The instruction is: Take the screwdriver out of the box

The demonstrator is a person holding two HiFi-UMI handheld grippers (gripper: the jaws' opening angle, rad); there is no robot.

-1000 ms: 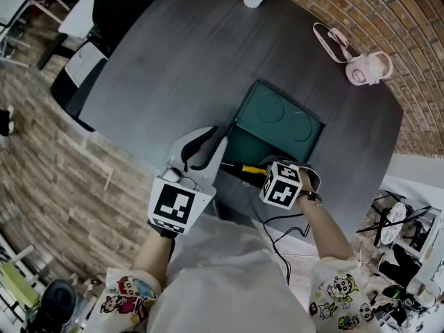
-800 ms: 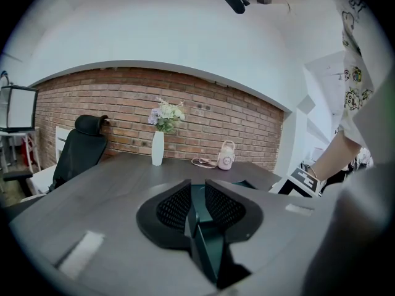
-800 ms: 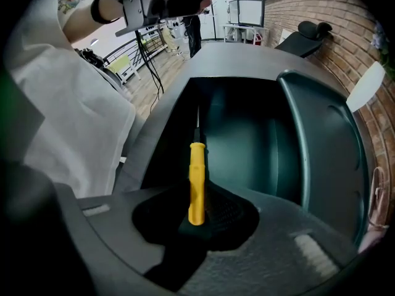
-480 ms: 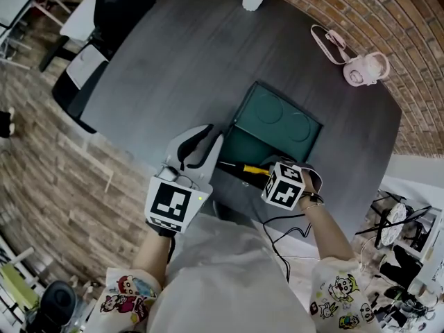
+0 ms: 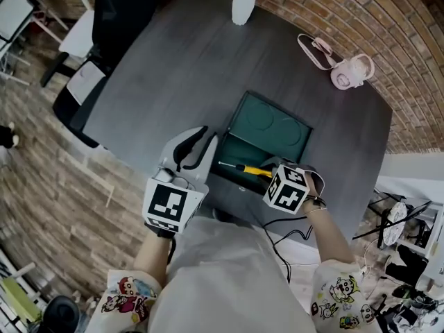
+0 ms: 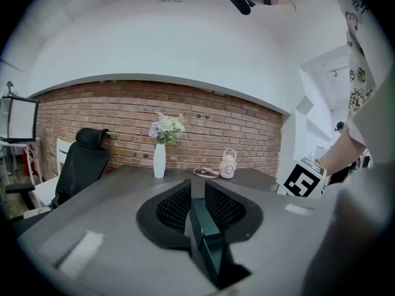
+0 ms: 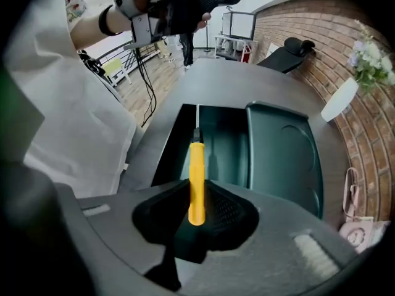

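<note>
- Screwdriver: its yellow handle is pinched in the right claw, and its shaft points out over the near compartment of the open box.
- Change: the right claw has risen slightly with the tool since the earlier frames. Extraction seems under way, with the tip not yet past the rim.
- Left claw: pressed onto the box's near wall, steadying it.
- Clearance: the lid lies open behind. Bare table flanks the box, and the vase stands well apart.

Red brick wall runs ahead of the jaws of the left gripper, beyond a dark grey table; a black office chair stands to their left on wood-plank floor.
</note>
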